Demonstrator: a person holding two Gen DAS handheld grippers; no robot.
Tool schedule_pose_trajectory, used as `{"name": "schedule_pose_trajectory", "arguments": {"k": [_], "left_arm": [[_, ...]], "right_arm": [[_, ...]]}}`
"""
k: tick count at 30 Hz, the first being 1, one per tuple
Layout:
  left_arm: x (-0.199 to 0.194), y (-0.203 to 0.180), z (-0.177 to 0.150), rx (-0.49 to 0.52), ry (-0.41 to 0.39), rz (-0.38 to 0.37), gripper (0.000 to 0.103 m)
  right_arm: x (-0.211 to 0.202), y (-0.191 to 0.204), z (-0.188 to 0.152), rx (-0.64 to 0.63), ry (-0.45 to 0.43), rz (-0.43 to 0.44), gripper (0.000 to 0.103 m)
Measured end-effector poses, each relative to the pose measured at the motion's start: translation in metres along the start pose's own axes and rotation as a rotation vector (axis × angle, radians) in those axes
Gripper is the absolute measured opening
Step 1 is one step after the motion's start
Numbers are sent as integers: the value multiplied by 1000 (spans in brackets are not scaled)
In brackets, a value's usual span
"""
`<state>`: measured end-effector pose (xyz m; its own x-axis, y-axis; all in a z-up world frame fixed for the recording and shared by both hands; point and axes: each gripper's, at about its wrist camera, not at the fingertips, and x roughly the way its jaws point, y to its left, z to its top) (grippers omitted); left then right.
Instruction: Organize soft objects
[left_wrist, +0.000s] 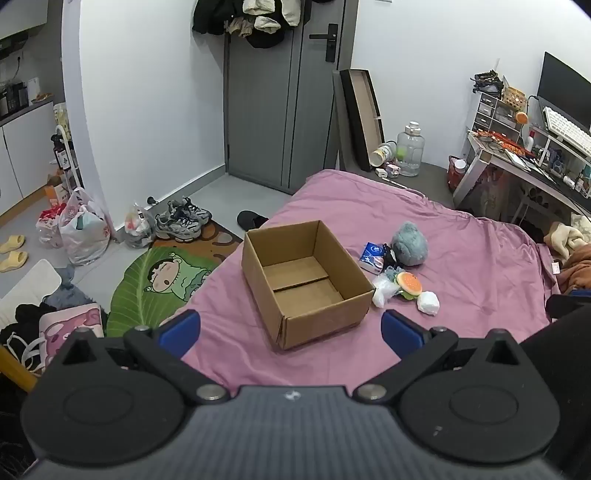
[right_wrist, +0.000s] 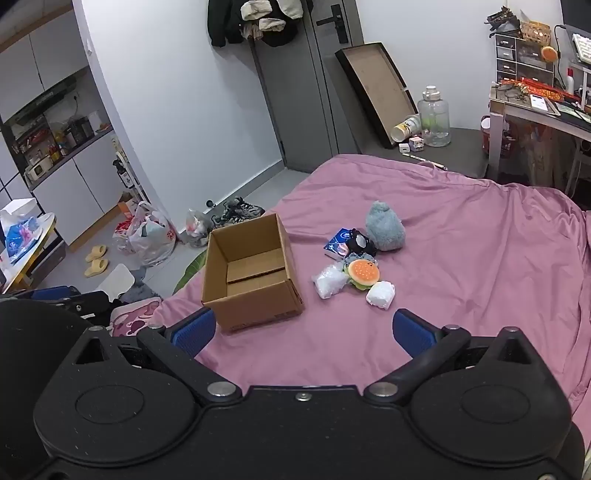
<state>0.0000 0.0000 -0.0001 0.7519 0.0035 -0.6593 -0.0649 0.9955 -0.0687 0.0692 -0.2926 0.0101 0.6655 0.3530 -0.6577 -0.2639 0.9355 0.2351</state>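
An open, empty cardboard box (left_wrist: 306, 284) (right_wrist: 251, 273) stands on the pink bed sheet (left_wrist: 461, 258) (right_wrist: 461, 229). To its right lies a cluster of soft items: a grey plush (left_wrist: 409, 243) (right_wrist: 385, 226), a burger toy (left_wrist: 408, 284) (right_wrist: 364, 273), a white bun-shaped toy (left_wrist: 428, 302) (right_wrist: 380, 294), a clear plastic bag (left_wrist: 384, 290) (right_wrist: 330, 281), a blue tissue pack (left_wrist: 373, 256) (right_wrist: 338, 242) and a small black item (right_wrist: 358, 242). My left gripper (left_wrist: 291, 326) is open and empty, just before the box. My right gripper (right_wrist: 304, 328) is open and empty, short of the cluster.
The bed's left edge drops to a floor with a green leaf rug (left_wrist: 159, 284), shoes (left_wrist: 183, 219), plastic bags (left_wrist: 83, 232) and clothes. A grey door (left_wrist: 280, 110) is behind. A cluttered desk (left_wrist: 524, 155) stands at the right, a water jug (left_wrist: 410, 147) beyond the bed.
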Motion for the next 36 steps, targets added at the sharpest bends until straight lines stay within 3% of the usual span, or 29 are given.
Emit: {"name": "schedule_pose_trajectory", "arguments": {"k": [36], "left_arm": [[2,3,-1,-16,2,-2,103]], "right_arm": [[0,-1,0,16,-3,-1,103]]}}
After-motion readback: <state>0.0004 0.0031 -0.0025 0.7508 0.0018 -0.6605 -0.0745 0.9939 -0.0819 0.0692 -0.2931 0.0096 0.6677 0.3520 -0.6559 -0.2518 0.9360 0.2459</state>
